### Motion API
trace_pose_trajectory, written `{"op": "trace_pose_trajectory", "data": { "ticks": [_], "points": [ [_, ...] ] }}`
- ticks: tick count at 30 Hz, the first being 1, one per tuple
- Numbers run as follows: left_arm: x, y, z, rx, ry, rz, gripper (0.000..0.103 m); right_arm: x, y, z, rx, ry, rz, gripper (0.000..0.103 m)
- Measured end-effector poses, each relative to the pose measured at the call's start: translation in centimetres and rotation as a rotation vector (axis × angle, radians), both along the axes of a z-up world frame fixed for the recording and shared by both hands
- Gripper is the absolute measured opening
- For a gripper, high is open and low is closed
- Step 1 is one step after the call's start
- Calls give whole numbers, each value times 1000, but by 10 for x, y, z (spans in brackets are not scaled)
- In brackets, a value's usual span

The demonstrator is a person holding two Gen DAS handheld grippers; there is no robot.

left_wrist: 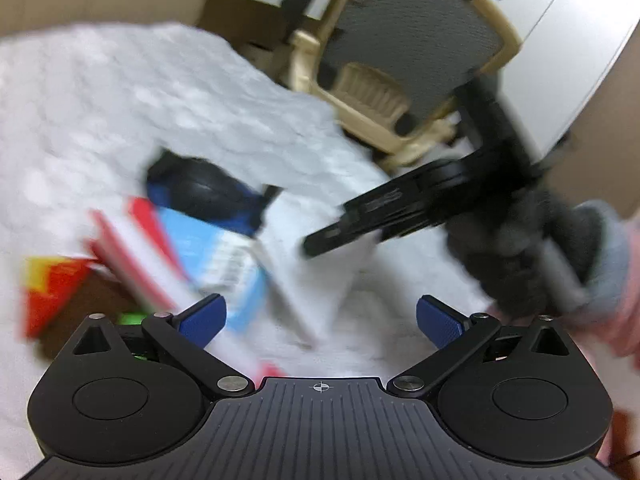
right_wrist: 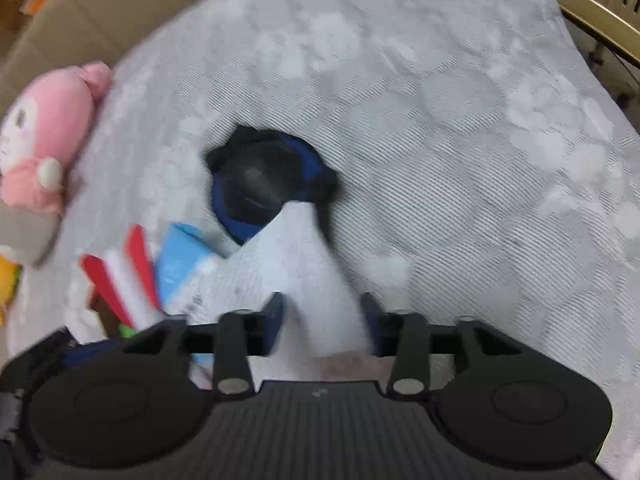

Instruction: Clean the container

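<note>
A white flat box [right_wrist: 320, 264] leans in a small pile on the pale patterned cloth [right_wrist: 440, 120]. My right gripper [right_wrist: 324, 320] points steeply down at it, and its blue pads [right_wrist: 276, 326] sit against the box's two sides. The left wrist view shows that gripper [left_wrist: 324, 236] at the top edge of the white box [left_wrist: 320, 280]. Beside the box lie a light blue box [right_wrist: 180, 264], a red and white box [right_wrist: 124, 280] and a round black and blue object [right_wrist: 264, 184]. My left gripper [left_wrist: 320, 320] is open just in front of the pile and holds nothing. Both views are blurred.
A pink plush toy [right_wrist: 44, 132] lies at the cloth's left edge beside cardboard [right_wrist: 100, 8]. A beige plastic chair [left_wrist: 400, 60] stands past the far edge. A red and yellow packet [left_wrist: 48, 288] lies at the left. A dark-gloved hand [left_wrist: 532, 248] holds the right gripper.
</note>
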State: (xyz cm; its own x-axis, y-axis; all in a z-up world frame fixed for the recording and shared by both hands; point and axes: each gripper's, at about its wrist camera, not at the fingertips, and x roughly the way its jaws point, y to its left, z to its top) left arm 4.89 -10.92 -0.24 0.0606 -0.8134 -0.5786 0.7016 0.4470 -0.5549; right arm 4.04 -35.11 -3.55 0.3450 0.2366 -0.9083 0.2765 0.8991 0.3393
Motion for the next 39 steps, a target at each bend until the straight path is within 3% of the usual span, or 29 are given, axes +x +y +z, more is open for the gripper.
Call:
{"op": "trace_pose_trajectory", "data": {
  "ticks": [1,3,8,12,16,19,21,24,28,31,34,37,39],
  "points": [
    [-2,-7,1,-50,27,-64,103,0,-2,-4,9,26,-7,59],
    [-10,-25,2,-91,5,-175,103,3,-4,-8,42,47,0,64],
    [-8,-86,-28,-22,1,-316,103,9,-8,-9,56,44,49,72],
    [11,-109,-65,80,39,-256,103,9,-16,-8,-5,39,96,73],
    [25,-108,-82,85,87,-200,103,2,-32,2,-55,16,91,74],
    [27,-109,-85,80,92,-198,103,-8,-44,24,-104,-54,68,74],
    [27,-110,-84,78,94,-193,103,-17,-45,44,-190,-134,53,75],
    [23,-107,-71,69,96,-204,103,-35,-39,71,-324,-259,23,86],
    [15,-86,-23,5,44,-214,103,-60,-27,84,-357,-324,-37,87],
    [3,-43,14,-90,15,-135,103,-79,-14,85,-338,-337,-102,87],
    [-21,5,34,-127,-48,65,103,-97,1,78,-271,-340,-186,88],
    [-45,28,37,13,-219,409,103,-122,21,68,-197,-374,-238,89],
    [-60,27,35,125,-354,544,103,-138,38,64,-220,-385,-257,89]
  ]
}}
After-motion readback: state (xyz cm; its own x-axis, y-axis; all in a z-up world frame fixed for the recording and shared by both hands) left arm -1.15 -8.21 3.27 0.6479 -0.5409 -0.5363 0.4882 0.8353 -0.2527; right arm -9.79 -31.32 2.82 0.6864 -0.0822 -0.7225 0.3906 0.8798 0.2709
